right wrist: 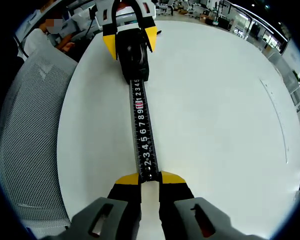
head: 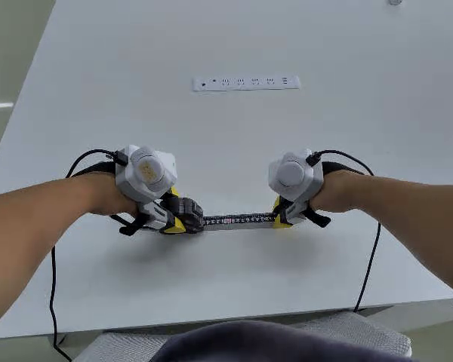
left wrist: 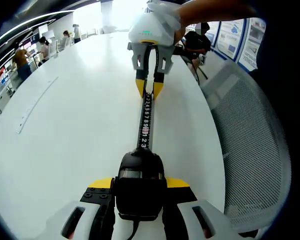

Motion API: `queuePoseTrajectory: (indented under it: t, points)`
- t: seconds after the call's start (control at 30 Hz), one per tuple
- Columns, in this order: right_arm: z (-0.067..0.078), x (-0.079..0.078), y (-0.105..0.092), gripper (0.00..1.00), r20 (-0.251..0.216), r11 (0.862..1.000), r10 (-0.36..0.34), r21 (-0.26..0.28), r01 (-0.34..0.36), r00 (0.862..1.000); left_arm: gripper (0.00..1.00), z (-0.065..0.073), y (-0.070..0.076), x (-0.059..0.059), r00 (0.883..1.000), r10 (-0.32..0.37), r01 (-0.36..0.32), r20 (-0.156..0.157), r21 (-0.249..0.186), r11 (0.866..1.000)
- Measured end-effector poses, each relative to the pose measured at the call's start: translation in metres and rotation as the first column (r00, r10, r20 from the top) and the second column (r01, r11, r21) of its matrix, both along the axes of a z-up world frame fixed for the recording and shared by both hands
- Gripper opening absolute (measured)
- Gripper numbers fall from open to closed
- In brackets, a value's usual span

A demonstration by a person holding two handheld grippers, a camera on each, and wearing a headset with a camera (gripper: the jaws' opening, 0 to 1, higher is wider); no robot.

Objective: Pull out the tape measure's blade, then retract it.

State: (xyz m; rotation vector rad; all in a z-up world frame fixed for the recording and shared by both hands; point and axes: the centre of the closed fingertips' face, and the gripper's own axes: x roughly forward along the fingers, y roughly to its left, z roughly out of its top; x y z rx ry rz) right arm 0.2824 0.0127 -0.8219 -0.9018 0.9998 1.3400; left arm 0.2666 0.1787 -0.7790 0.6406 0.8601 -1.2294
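A black tape measure case (head: 184, 216) rests on the white table, and my left gripper (head: 174, 219) is shut on it; in the left gripper view the case (left wrist: 140, 182) sits between the yellow-tipped jaws. Its black blade (head: 238, 219) with white numbers runs out to the right along the table. My right gripper (head: 281, 216) is shut on the blade's end. In the right gripper view the blade (right wrist: 141, 135) leads from my right gripper (right wrist: 150, 178) straight to the case (right wrist: 132, 52). The left gripper view shows the blade (left wrist: 146, 120) reaching the right gripper (left wrist: 149, 87).
A white power strip (head: 246, 82) lies on the table beyond the grippers. Black cables trail from both grippers over the table's near edge (head: 211, 320). A grey mesh chair (right wrist: 30, 130) stands beside the table. People sit at desks in the background.
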Motion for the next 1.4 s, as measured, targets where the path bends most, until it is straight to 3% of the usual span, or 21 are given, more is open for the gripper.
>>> queuePoseTrajectory:
  t: [1.4]
  points:
    - [0.0, 0.003, -0.022, 0.12, 0.003, 1.0, -0.022, -0.013, 0.022, 1.0, 0.33, -0.001, 0.001, 0.0, 1.0, 0.009, -0.009, -0.004, -0.003, 1.0]
